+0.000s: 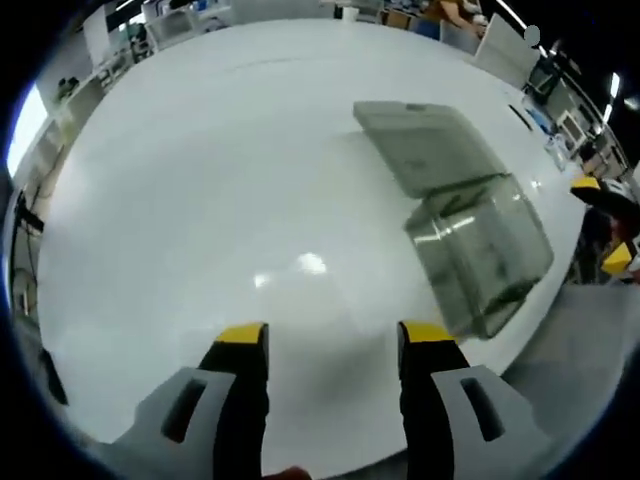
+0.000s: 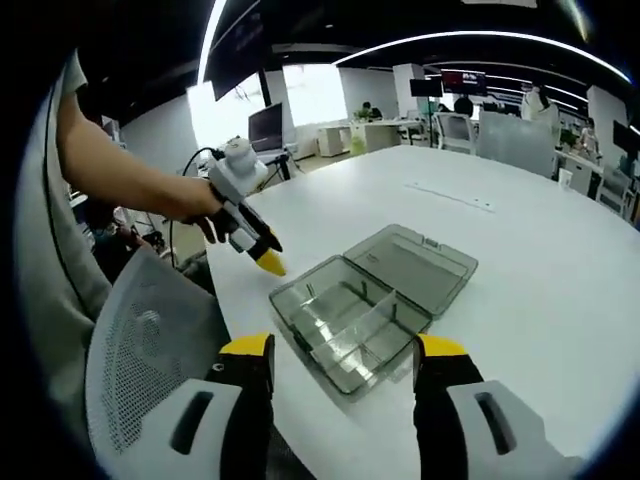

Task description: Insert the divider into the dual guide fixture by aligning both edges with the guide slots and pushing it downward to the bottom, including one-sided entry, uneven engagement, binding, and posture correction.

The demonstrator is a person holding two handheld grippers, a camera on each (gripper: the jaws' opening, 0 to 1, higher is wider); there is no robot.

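Right tongs spread above open clear box, left tongs spread over white table, both empty

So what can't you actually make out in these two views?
- Clear box, right gripper view: whether a divider is seated; the smoky walls blur it.
- Left gripper, right gripper view: open or shut, seen side-on.
- Box interior, left gripper view: motion blur.
- Background desks: too small.
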